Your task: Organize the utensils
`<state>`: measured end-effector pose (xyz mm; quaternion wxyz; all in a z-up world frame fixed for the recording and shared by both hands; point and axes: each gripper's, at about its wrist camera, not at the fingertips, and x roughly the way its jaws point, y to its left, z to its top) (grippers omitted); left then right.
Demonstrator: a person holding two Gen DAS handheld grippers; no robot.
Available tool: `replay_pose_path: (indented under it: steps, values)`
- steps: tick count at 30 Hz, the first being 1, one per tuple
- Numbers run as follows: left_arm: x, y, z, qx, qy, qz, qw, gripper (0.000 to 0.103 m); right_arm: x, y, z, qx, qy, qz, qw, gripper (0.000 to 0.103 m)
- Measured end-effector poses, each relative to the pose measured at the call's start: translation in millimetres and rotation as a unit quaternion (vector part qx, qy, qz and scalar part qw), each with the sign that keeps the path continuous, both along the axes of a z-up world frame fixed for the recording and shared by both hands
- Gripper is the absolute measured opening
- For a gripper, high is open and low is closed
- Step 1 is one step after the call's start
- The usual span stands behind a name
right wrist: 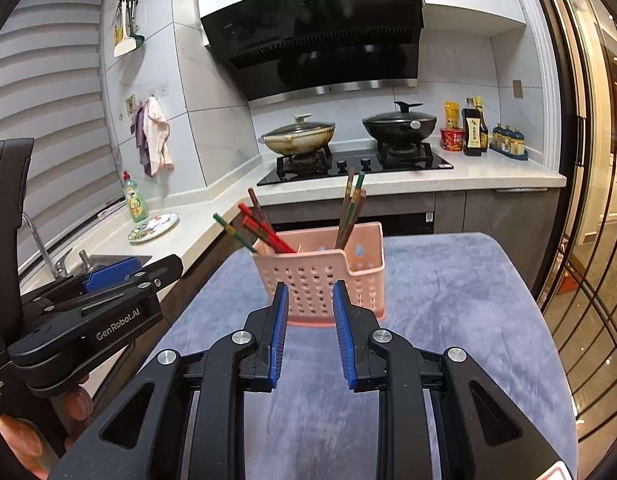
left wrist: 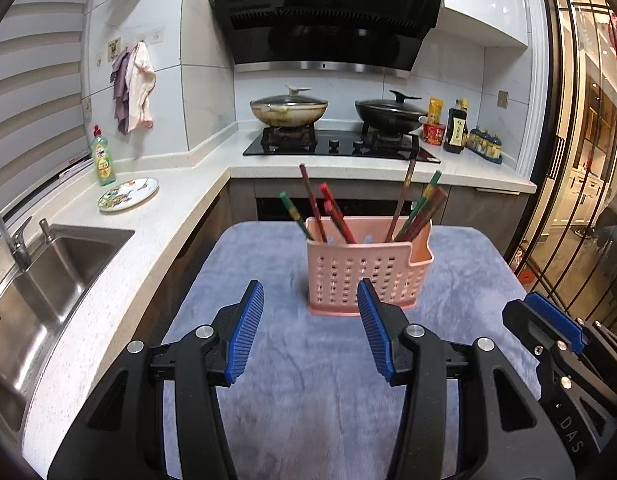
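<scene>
A pink caddy stood upright on the grey-blue cloth covering the desk, near the cloth's far middle. Chopsticks leaned out of it in two bunches, red and green ones fanned to the left, brown and green ones tilted to the right.

The left tongs hung above the cloth just short of the caddy, pads well apart with nothing between them. The right tongs pointed at the caddy's front wall, pads a narrow gap apart and also empty, clear of the plastic.

Beyond the desk ran a white counter with a sink, a green bottle, a patterned plate and a hob carrying two lidded pans.
</scene>
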<state>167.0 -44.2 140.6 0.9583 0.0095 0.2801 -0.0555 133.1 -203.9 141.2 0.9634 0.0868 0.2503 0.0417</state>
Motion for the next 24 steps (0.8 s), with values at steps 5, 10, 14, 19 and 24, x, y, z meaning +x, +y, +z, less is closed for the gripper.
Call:
replay_pose_path:
  steps: [5, 10, 14, 19, 24]
  values:
    - [-15, 3, -13, 0.016, 0.015, 0.011, 0.9997, 0.047, -15, 0, -18, 0.017, 0.020, 0.000, 1.000, 0.023]
    - [-27, 4, -23, 0.018, 0.025, 0.013, 0.9995, 0.047, -26, 1, -28, 0.015, 0.028, -0.008, 0.999, 0.026]
    - [-32, 3, -29, 0.018, 0.032, 0.015, 0.9992, 0.050, -30, -1, -31, 0.014, 0.032, -0.017, 0.999, 0.035]
    - [-33, 6, -33, 0.016, 0.036, 0.018, 0.9991, 0.060, -31, -1, -33, 0.005, 0.037, -0.024, 0.999, 0.044]
    - [-33, 4, -37, 0.021, 0.036, 0.019, 0.9989, 0.064, -30, 0, -36, -0.006, 0.040, -0.032, 0.999, 0.052]
